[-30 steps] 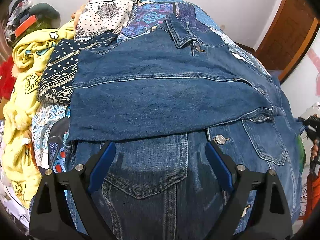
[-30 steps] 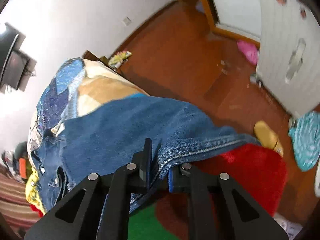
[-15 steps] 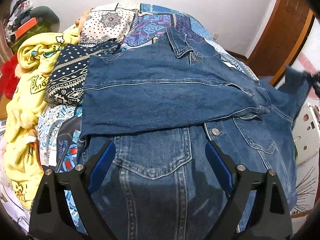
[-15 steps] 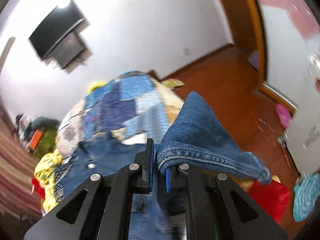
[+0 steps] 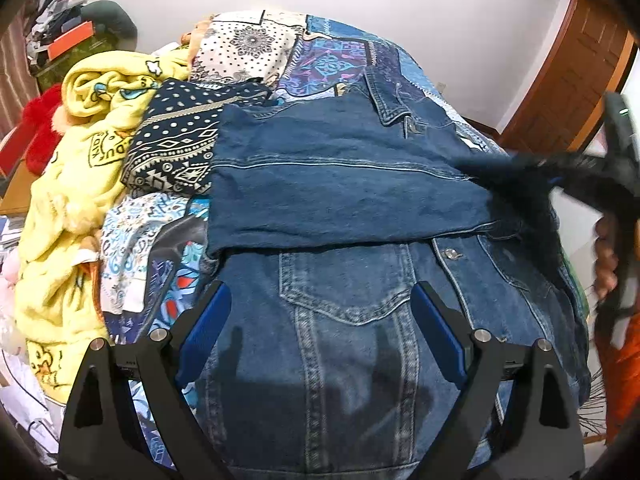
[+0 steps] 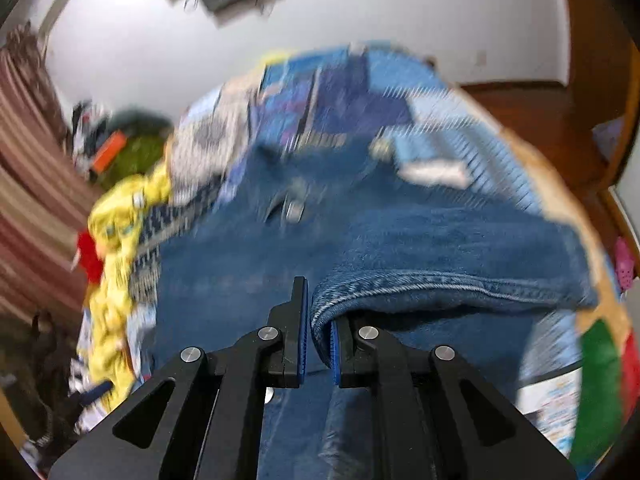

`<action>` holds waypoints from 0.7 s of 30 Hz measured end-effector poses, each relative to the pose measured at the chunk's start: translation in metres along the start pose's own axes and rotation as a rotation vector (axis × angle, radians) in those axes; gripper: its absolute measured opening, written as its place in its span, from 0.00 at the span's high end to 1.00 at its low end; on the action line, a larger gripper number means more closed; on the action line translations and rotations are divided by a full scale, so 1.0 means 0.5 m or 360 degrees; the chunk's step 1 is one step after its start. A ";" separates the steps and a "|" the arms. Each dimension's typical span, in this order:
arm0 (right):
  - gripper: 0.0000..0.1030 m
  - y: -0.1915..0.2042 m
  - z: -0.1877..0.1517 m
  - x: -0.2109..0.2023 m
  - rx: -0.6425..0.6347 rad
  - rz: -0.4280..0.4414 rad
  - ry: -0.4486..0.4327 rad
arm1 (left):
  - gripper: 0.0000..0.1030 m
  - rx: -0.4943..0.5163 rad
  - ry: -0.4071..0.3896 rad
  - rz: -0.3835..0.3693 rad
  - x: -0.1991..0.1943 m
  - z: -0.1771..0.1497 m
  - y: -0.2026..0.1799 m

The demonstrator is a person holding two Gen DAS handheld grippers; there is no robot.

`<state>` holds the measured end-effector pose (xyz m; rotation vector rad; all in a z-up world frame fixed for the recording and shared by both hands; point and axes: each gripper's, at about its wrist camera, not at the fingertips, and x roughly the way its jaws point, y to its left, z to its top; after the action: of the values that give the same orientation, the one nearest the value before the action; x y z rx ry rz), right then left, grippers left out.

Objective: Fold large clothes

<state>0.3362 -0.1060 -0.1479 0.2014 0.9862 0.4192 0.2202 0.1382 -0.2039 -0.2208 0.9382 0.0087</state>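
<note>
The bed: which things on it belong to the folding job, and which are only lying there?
Belong to the job:
denim jacket
its sleeve, pinched in the right claw
left claw, open above the jacket

Only lying there:
yellow blanket
dark patterned cloth
patchwork bedspread

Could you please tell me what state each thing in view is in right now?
Denim jacket: spread front up on the bed, one sleeve folded across the chest.
Other sleeve: lifted, cuff clamped.
Left gripper: open, above the jacket, holding nothing.
Right gripper: shut on the sleeve cuff.
Yellow blanket: crumpled beside the jacket.
Patterned navy garment: lying loosely, partly under the folded sleeve.
</note>
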 end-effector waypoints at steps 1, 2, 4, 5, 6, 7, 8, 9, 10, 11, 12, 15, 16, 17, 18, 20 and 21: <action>0.92 0.005 -0.011 0.022 -0.0009 -0.0001 0.0057 | 0.12 0.0000 0.0000 0.0005 -0.002 -0.001 0.002; 0.92 0.011 -0.022 0.040 -0.0021 -0.0011 0.0098 | 0.12 0.0003 0.0001 0.0011 -0.004 -0.001 0.002; 0.89 0.010 -0.045 0.057 -0.0045 -0.0033 0.0165 | 0.12 0.0011 0.0001 0.0025 -0.007 0.000 0.000; 0.88 0.008 -0.052 0.061 -0.0049 -0.0031 0.0189 | 0.12 0.0017 0.0000 0.0031 -0.008 0.000 -0.003; 0.88 0.004 -0.058 0.065 -0.0053 -0.0030 0.0223 | 0.12 0.0028 -0.0001 0.0037 -0.009 0.003 -0.009; 0.88 0.003 -0.060 0.067 -0.0055 -0.0025 0.0243 | 0.12 0.0036 -0.0002 0.0040 -0.009 0.006 -0.016; 0.88 -0.004 -0.064 0.067 -0.0058 -0.0016 0.0273 | 0.12 0.0046 -0.0004 0.0041 -0.009 0.011 -0.023; 0.88 -0.009 -0.067 0.066 -0.0062 -0.0003 0.0306 | 0.12 0.0066 -0.0009 0.0040 -0.010 0.018 -0.035; 0.87 -0.014 -0.071 0.062 -0.0062 0.0018 0.0330 | 0.12 0.0084 -0.0013 0.0038 -0.010 0.023 -0.045; 0.84 -0.013 -0.074 0.059 -0.0061 0.0043 0.0348 | 0.12 0.0111 -0.0020 0.0037 -0.011 0.031 -0.061; 0.76 -0.021 -0.080 0.053 -0.0061 0.0078 0.0381 | 0.12 0.0139 -0.0030 0.0034 -0.012 0.039 -0.077; 0.60 -0.034 -0.093 0.028 -0.0082 0.0131 0.0388 | 0.12 0.0208 -0.0052 0.0012 -0.010 0.065 -0.124; 0.59 -0.040 -0.099 0.009 -0.0118 0.0124 0.0362 | 0.12 0.0233 -0.0055 -0.0002 -0.009 0.076 -0.145; 0.59 -0.046 -0.103 -0.006 -0.0147 0.0110 0.0336 | 0.12 0.0260 -0.0057 -0.0016 -0.008 0.085 -0.164; 0.58 -0.050 -0.106 -0.016 -0.0161 0.0104 0.0315 | 0.12 0.0301 -0.0064 -0.0033 -0.006 0.097 -0.190; 0.57 -0.076 -0.109 -0.049 -0.0164 0.0070 0.0252 | 0.12 0.0376 -0.0073 -0.0052 -0.001 0.111 -0.235; 0.56 -0.086 -0.108 -0.061 -0.0153 0.0061 0.0224 | 0.12 0.0424 -0.0078 -0.0059 0.002 0.119 -0.263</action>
<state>0.2872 -0.1593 -0.1689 0.1049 1.0990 0.5200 0.2820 0.0211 -0.1464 0.0090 0.8763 -0.1440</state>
